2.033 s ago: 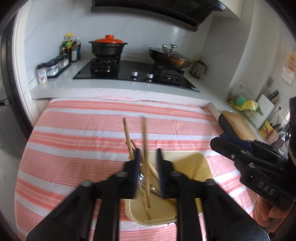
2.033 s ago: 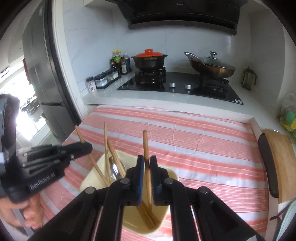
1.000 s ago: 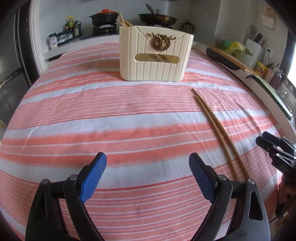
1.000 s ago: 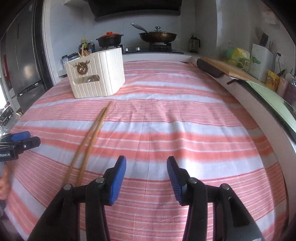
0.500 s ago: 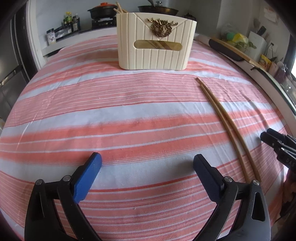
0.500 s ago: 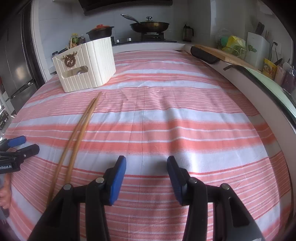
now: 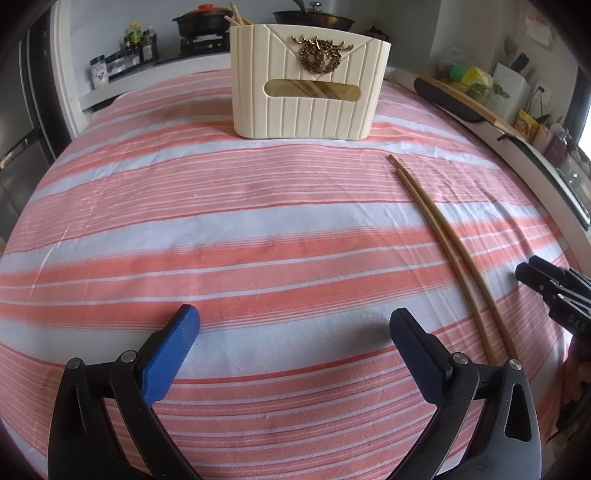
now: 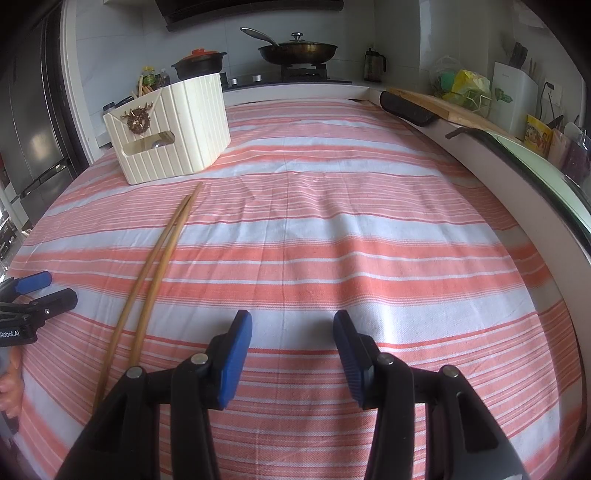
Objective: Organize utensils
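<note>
Left wrist view: the left gripper point(image 7: 293, 325) hovers low over the striped cloth point(image 7: 258, 221) that covers the worktop; its jaws are spread wide and hold nothing. The cream holder point(image 7: 309, 83) stands upright at the far side of the cloth; two chopstick ends point(image 7: 236, 16) rise above its rear left corner, and more sticks show, slanted, through the slot in its front. A loose pair of chopsticks point(image 7: 448, 245) lies flat on the cloth, right of the gripper and well apart from the holder; the two sticks lie side by side, thin ends toward the holder. The right gripper point(image 7: 554, 291) shows at the right edge, just beyond the pair.

Right wrist view: the right gripper point(image 8: 291, 345) hovers over bare cloth point(image 8: 369, 229); its jaws are spread and empty. The holder point(image 8: 170, 136) stands far left; stick ends show above its back, and a rounded metal item, perhaps a spoon, shows through the slot. The pair of chopsticks point(image 8: 155, 258) lies between the two grippers; the left gripper point(image 8: 33, 295) shows at the left edge.

Progress, as judged: several utensils already stand in the holder; the loose pair remains to be picked up and placed there; no other loose utensil is in view.
</note>
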### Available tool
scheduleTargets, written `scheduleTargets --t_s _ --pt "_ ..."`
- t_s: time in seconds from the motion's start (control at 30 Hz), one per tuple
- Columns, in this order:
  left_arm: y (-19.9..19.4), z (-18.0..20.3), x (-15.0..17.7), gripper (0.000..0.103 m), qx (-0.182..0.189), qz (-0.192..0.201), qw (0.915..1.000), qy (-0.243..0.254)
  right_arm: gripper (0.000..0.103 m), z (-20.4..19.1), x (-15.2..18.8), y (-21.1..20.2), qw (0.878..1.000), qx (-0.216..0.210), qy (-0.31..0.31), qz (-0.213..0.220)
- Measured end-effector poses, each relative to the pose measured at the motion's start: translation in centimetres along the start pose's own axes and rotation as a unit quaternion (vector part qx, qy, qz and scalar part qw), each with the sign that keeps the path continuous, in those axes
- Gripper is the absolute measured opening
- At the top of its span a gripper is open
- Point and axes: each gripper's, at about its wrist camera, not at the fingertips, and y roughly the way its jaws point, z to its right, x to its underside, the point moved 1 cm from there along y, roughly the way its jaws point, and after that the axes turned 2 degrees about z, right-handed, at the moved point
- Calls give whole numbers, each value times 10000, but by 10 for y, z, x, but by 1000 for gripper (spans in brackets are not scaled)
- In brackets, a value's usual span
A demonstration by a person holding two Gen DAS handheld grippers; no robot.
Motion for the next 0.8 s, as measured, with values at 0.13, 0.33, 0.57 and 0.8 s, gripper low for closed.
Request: scheduleTargets --t_s 0.13,0.33,0.57,0.8 --pt "0 0 0 102 27 11 10000 -31 47 0 0 0 10000 -4 12 7" --pt "0 1 0 102 11 6 10000 -23 43 -33 -11 -17 9969 -740 -271 -16" --pt "0 0 0 102 19 11 10000 -27 21 -81 -15 1 9882 -1171 -945 -291" --pt "-12 1 -4 102 359 86 9990 -241 7 -73 -8 10 9906 -1033 -762 -469"
